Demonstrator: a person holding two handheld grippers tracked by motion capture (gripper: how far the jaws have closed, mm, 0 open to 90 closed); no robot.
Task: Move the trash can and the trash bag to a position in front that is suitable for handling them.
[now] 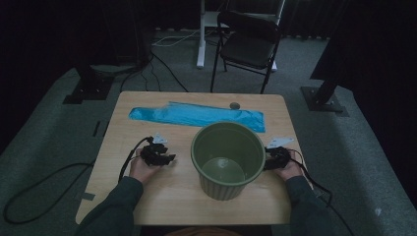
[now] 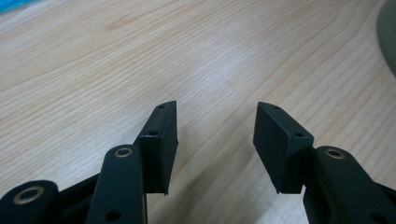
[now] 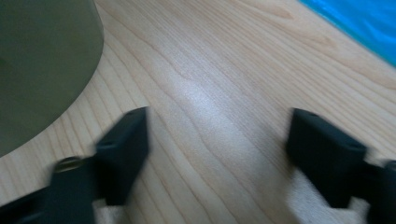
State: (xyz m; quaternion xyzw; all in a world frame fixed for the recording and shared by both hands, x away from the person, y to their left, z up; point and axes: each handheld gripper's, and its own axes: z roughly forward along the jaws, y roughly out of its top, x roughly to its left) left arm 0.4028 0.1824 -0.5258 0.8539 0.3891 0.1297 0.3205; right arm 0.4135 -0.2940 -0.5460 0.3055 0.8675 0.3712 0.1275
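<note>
A: One green bin [image 1: 227, 160] is standing at the middle of the table [image 1: 147, 196], between the two grippers. It is looking like stiff, light plastic with a ribbed wall; taking it at the rim seems safest.

B: One blue bag [image 1: 196, 115] is lying flat behind it, thin and probably slippery. The left gripper [image 1: 164, 158] is resting with jaws apart and holding nothing; the right gripper [image 1: 272, 158], just beside the bin, is also standing wide and empty, though its own view is blurred.
</note>
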